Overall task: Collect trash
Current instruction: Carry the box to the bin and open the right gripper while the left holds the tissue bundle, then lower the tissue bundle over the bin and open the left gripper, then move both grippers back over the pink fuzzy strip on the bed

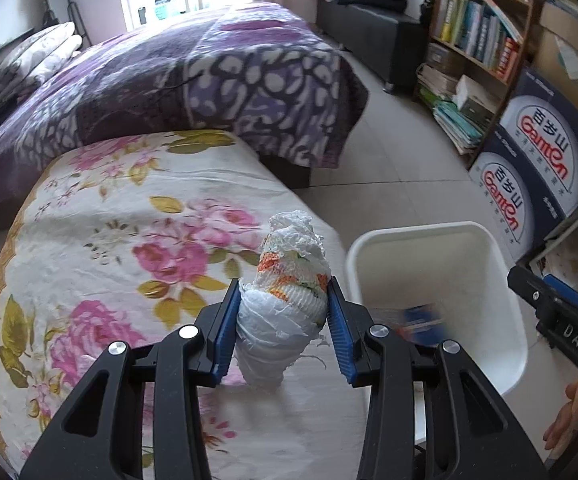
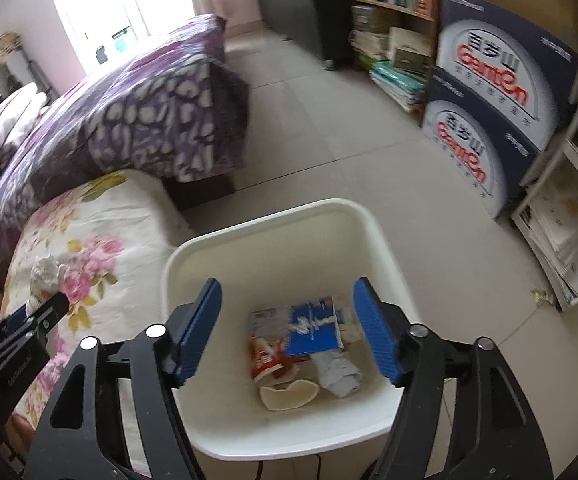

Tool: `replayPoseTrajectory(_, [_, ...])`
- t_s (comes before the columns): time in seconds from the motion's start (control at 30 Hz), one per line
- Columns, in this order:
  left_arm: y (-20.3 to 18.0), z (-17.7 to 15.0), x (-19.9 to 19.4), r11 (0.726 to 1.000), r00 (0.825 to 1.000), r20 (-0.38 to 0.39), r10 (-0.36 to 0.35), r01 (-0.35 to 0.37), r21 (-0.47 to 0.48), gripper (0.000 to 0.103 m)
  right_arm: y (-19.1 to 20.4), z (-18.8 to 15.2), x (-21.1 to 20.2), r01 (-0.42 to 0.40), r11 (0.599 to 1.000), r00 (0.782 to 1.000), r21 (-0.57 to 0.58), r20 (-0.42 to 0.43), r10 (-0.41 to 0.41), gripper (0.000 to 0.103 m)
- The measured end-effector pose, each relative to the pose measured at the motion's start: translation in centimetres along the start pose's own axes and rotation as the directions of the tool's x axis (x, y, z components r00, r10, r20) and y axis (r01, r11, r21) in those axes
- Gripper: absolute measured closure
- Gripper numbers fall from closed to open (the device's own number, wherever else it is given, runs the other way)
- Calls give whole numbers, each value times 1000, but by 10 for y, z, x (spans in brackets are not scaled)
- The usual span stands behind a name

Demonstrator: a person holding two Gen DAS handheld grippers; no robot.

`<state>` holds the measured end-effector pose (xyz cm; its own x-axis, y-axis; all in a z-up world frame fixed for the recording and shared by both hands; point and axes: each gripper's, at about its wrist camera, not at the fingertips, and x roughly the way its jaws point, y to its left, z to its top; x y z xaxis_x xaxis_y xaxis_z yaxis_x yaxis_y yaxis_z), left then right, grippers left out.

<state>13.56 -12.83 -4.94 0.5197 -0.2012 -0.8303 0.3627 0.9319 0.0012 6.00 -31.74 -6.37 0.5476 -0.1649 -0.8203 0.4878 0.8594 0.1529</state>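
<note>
- My left gripper [image 1: 283, 312] has its jaws clamped on a wad of crumpled white paper [image 1: 285, 304] with orange and green print; the blue pads press both its sides, so it is carried clear of the bed, not resting on it.
- I hold the wad by its middle, most likely so it drops straight once it is over the bin.
- My right gripper [image 2: 289, 332] hangs directly above the white bin [image 2: 249, 220], its jaws apart and holding nothing.
- A blue and white packet [image 2: 315, 330] shows between them, but it is below, inside the bin, blurred as if dropping, so I judge it has just gone in.
- Also in the bin: a red and white wrapper [image 2: 265, 356], a grey crumpled scrap [image 2: 339, 372] and a pale curved piece [image 2: 289, 396].
- The bin stands on the floor, just beside the bed edge, so trash from the bed has only a short way to travel.
- The wad is still beside the bin's rim and not over the opening; I need to bring it across before releasing.
- The bed has a floral sheet [image 1: 129, 240], with a purple blanket [image 1: 189, 80] heaped further up.
- Pale floor tiles [image 2: 329, 140] run to a bookshelf [image 1: 481, 32] and stacked printed cartons [image 2: 501, 100] against the far wall.
</note>
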Motion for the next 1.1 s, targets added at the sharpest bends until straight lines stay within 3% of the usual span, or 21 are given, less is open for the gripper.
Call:
replayPoseTrajectory(0.37, [-56,-6,10,995,998,-24,-53,55,79,62,-61,6,-10,55,993,998,105,17,-57,23])
replayPoseTrajectory(0.53, [-76,-12,17,986,990,-60,-129,135,103,59,-84,7,-11,62,985,998,160,7,-64,20])
replayPoseTrajectory(0.63, [-85,-15,19,975,979,-74,-192,198,101,45,-96,8,-12,61,980,998,191,5,-63,20])
replayPoseTrajectory(0.7, [-91,-17,18,969,975,-72,-212,219,114,41,-100,9,-12,60,977,998,203,3,-62,20])
replayPoseTrajectory(0.87, [-93,-21,16,967,981,-69,-180,189,172,37,-99,9,-9,39,977,999,209,-8,-38,18])
replayPoseTrajectory(1.1, [-70,-25,19,960,990,-97,-99,120,251,36,-78,8,-5,21,986,1000,164,-21,-18,17])
